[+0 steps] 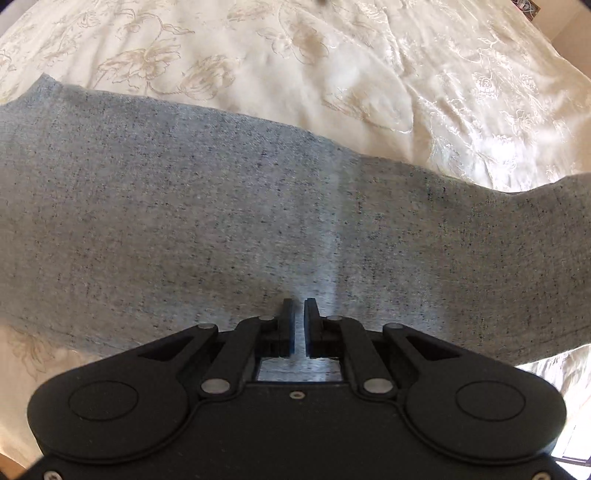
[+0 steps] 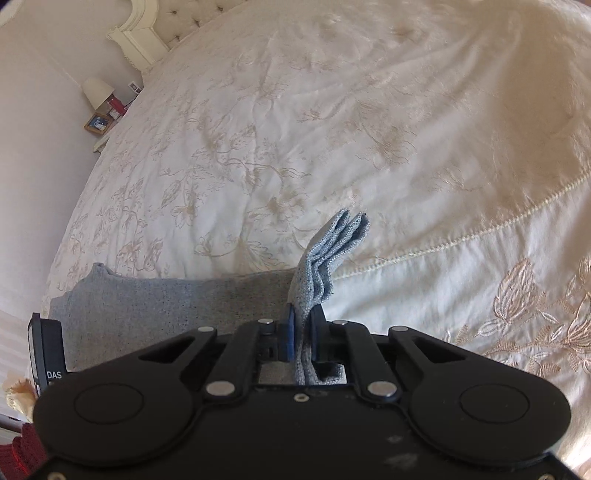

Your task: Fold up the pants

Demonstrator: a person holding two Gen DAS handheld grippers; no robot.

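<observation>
The grey speckled pants [image 1: 221, 221] lie flat in a long band across the cream floral bedspread [image 1: 332, 55]. My left gripper [image 1: 299, 306] hovers over the near part of the pants, its jaws nearly together with a thin gap and nothing between them. In the right wrist view the pants [image 2: 166, 306] stretch to the left. My right gripper [image 2: 302, 314] is shut on a bunched end of the pants [image 2: 332, 251], whose layered edge sticks up past the fingertips.
The bedspread [image 2: 332, 129] fills most of the right wrist view. A cream headboard [image 2: 147, 33] stands at the far left. A bedside table with a lamp [image 2: 96, 90], a picture frame and red items is beside it. The other gripper's body [image 2: 46, 350] shows at left.
</observation>
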